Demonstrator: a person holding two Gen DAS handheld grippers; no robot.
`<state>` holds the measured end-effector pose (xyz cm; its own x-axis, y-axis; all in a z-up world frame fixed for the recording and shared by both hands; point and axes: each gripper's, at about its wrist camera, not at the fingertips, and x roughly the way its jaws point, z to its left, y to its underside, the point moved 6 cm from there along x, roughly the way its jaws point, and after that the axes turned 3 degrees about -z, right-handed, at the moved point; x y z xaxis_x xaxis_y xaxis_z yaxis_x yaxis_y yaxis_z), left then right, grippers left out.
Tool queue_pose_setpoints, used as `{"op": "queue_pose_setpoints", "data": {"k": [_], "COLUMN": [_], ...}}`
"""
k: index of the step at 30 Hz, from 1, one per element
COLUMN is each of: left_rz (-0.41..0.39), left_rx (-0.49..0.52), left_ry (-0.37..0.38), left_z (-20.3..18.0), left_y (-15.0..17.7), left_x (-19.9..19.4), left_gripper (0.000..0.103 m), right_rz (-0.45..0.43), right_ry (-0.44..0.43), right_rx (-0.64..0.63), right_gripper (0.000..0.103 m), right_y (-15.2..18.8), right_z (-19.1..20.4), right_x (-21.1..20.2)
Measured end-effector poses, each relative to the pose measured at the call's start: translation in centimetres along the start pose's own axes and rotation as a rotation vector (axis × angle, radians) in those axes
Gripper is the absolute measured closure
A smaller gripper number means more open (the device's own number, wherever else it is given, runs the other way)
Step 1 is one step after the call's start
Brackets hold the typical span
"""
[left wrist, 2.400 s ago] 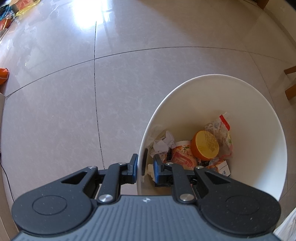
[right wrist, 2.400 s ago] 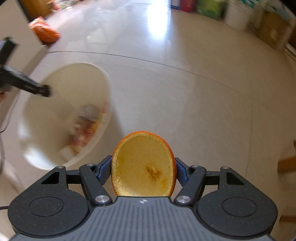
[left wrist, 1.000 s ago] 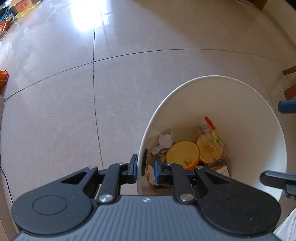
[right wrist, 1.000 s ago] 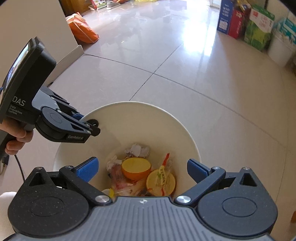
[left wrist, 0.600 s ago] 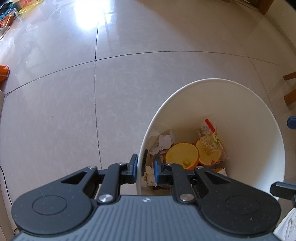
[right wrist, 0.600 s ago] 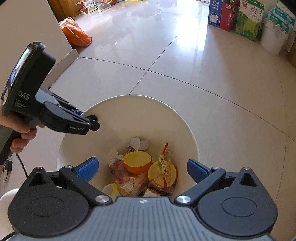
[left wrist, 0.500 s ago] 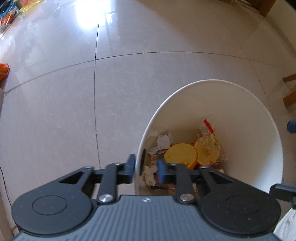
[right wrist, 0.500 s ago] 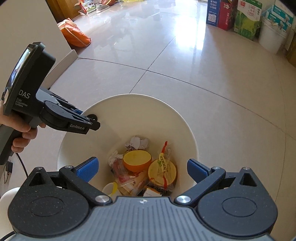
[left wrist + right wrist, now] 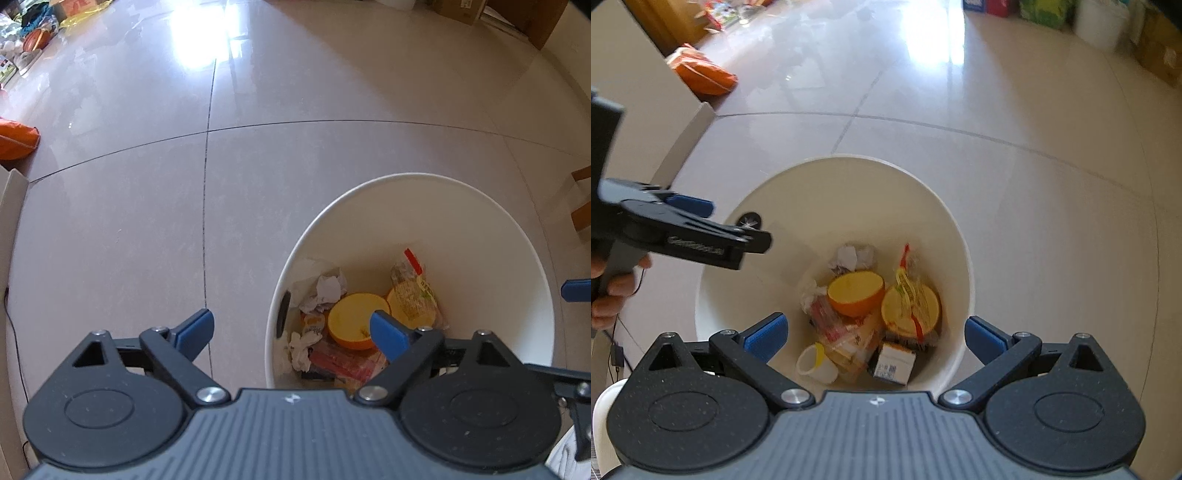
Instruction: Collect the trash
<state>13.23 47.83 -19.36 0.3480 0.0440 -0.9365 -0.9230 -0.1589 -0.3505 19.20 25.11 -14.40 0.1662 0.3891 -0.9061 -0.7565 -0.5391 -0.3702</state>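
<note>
The left claw [image 9: 291, 332] is seen with its jaws opening, now spread wide; the near rim of the white bin [image 9: 480, 236] lies in the gap between them, but no pad is pressed on it and nothing is held. The right claw [image 9: 873, 334] is likewise spread wide and empty, poised above the bin mouth. In the right wrist view the left claw is seen from the side, beside the bin's left rim, with a hand [image 9: 609, 291] on its grip.

The collected trash lies at the bottom of the bin. Two orange halves [image 9: 855, 291] are noted side by side, cut faces up, the right one partly covered by a clear wrapper with a red strip [image 9: 912, 295]. Crumpled paper [image 9: 851, 256] rests behind them; a small white cup [image 9: 816, 363] and a small printed carton [image 9: 892, 360] lie at the near side.

Handling is judged as follows. The bin appears light, stiff and smooth-walled; a pinch across the rim is the only evident hold, and slip is possible on the glossy plastic. The orange halves are judged soft and moist, best taken across the rind. The wrapper and paper are judged very light and yielding, liable to slide from the pads.

No loose trash is seen on the tiled floor [image 9: 147, 221] close to the bin.
</note>
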Motion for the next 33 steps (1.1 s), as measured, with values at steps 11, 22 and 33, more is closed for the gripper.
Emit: {"op": "queue_pose_setpoints", "data": {"k": [11,22,33], "left_rz": [-0.026,0.005,0.052], "left_rx": [-0.08,-0.082,-0.158], "left_ry": [-0.042,-0.144,-0.16], "left_z": [-1.5,-4.7,-5.9], "left_y": [3.3,7.3,9.8], "left_x": [-4.1,-6.9,-9.0], "left_gripper": [0.012,0.011,0.01], "right_rz": [0.045,0.071,0.057], "right_ry": [0.161,0.227,0.215], "right_rx": [-0.023,0.078,0.11], "right_gripper": [0.0,0.0,0.0], "right_y": [2.9,5.8,6.7], "right_z": [-0.6,-1.8,-1.7], "right_x": [-0.2,-2.0,-4.4]}}
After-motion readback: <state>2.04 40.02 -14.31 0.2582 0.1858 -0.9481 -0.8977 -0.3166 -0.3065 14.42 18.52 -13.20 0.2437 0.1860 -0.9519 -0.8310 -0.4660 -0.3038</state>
